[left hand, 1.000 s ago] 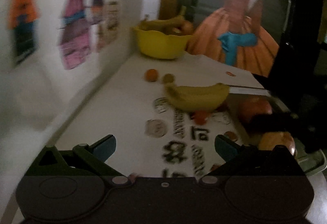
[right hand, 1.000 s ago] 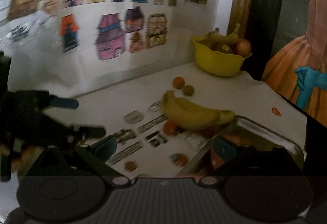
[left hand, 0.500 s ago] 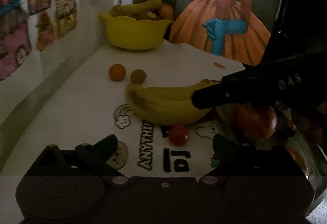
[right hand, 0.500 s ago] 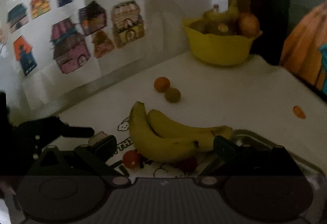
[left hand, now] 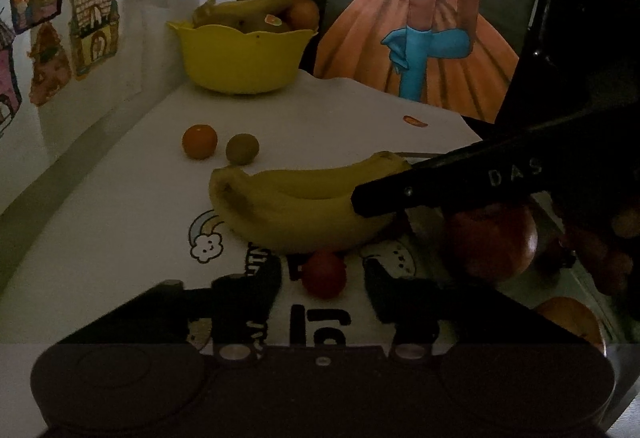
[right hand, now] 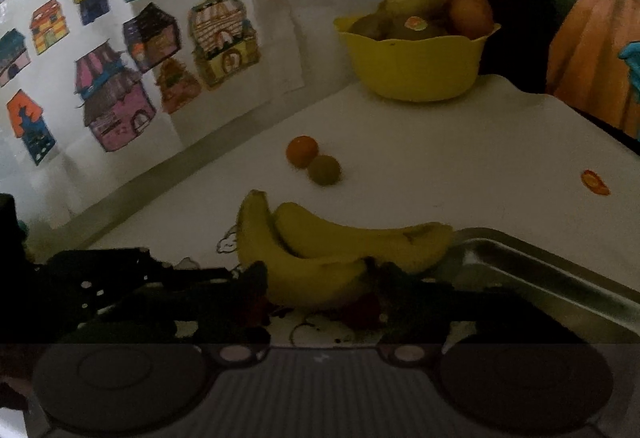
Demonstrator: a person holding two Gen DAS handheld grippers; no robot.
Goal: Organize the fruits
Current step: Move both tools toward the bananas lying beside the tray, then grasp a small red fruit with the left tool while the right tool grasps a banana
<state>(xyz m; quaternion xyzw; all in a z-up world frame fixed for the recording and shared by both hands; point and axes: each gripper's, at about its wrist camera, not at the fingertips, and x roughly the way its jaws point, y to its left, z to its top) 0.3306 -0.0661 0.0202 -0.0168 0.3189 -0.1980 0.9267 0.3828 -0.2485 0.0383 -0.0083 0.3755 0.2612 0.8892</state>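
Pick-up step: left claw (left hand: 320, 290) closing around one small red fruit (left hand: 323, 273), pads not yet pressing; right claw (right hand: 316, 290) closing on the near banana of the pair of bananas (right hand: 336, 254) at twelve o'clock, contact unclear; next, lift and carry, probably to the yellow bowl (right hand: 416, 66) at one o'clock; on the desk (right hand: 440, 158): two bananas, one orange fruit (right hand: 302, 151), one green fruit (right hand: 325, 169), one tray (right hand: 552, 278).

House drawings (right hand: 116, 94) on wall; dress painting (left hand: 420, 30) behind.
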